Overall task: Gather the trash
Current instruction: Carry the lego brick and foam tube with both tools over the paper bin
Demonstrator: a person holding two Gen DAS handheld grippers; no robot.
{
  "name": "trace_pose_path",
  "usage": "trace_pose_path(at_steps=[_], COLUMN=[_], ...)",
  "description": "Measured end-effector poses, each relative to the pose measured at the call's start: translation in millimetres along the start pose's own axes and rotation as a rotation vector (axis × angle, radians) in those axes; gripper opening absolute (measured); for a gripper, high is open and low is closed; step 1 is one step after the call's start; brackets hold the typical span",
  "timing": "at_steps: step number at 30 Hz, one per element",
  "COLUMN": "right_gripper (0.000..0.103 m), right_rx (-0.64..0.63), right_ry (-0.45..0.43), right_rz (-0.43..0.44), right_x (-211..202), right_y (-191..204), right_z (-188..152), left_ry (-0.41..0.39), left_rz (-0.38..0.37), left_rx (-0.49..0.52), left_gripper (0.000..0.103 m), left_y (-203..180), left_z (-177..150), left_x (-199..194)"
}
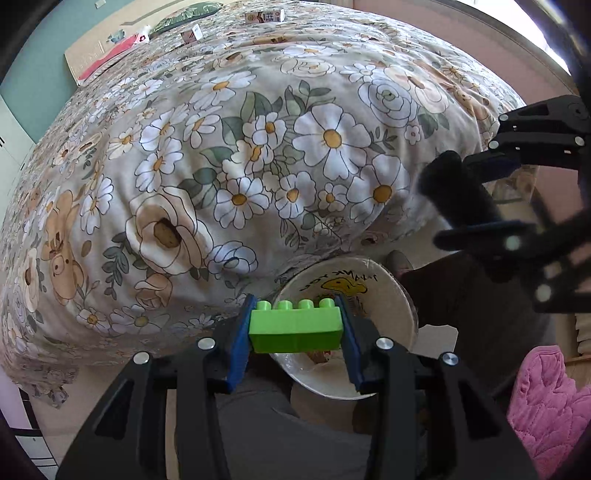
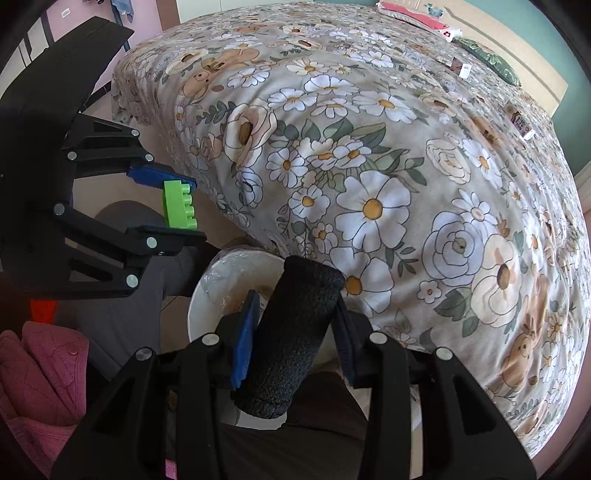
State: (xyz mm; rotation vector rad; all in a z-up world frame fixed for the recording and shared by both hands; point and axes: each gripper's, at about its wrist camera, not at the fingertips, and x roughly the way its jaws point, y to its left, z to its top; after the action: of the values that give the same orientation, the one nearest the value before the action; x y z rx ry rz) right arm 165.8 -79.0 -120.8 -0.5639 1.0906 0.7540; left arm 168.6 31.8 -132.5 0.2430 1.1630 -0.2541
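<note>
My left gripper [image 1: 295,326] is shut on a green toy brick [image 1: 294,326] and holds it over a white lined trash bin [image 1: 384,314] at the foot of the bed. It also shows in the right wrist view [image 2: 173,212] with the brick [image 2: 180,205]. My right gripper [image 2: 295,332] is shut on a black foam cylinder [image 2: 291,339], above the bin [image 2: 207,295]. In the left wrist view the right gripper [image 1: 465,199] holds the cylinder [image 1: 454,184] at the right.
A bed with a floral quilt [image 1: 258,147] fills both views. Small cartons [image 1: 264,16] [image 1: 190,35] lie far up the bed, also in the right wrist view [image 2: 521,123]. Pink quilted fabric [image 1: 546,398] lies on the floor beside the bin.
</note>
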Motion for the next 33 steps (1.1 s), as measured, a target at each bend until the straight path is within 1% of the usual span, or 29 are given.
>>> trace_pose_path(at_steps=[9, 16, 22, 29, 33], right_gripper=[0.04, 0.04, 0.04, 0.04, 0.04], right_rx=[0.03, 0.068, 0.09, 0.157, 0.203], right_ry=[0.054, 0.138, 0.203, 0.241, 0.257], right_rz=[0.048, 0.092, 0.116, 0.165, 0.177], right_x=[54.1, 105.2, 144.8, 183.2, 201.0], right_y=[8.0, 9.8, 11.8, 8.8, 8.2], right_z=[-24.0, -46.3, -57.3, -64.6, -70.5], left_ry=[0.053, 0.13, 0.18, 0.237, 0.267], left_rz=[-0.017, -0.051, -0.075, -0.094, -0.108], left_rx=[0.012, -0.026, -0.059, -0.091, -0.12], left_gripper=[0.045, 0.045, 0.045, 0.045, 0.045], left_y=[-14.3, -15.4, -14.6, -18.5, -17.0], left_z=[-16.0, -27.6, -33.8, -39.6, -41.2], left_x=[45.8, 89.5, 124.5, 160.4, 177.9])
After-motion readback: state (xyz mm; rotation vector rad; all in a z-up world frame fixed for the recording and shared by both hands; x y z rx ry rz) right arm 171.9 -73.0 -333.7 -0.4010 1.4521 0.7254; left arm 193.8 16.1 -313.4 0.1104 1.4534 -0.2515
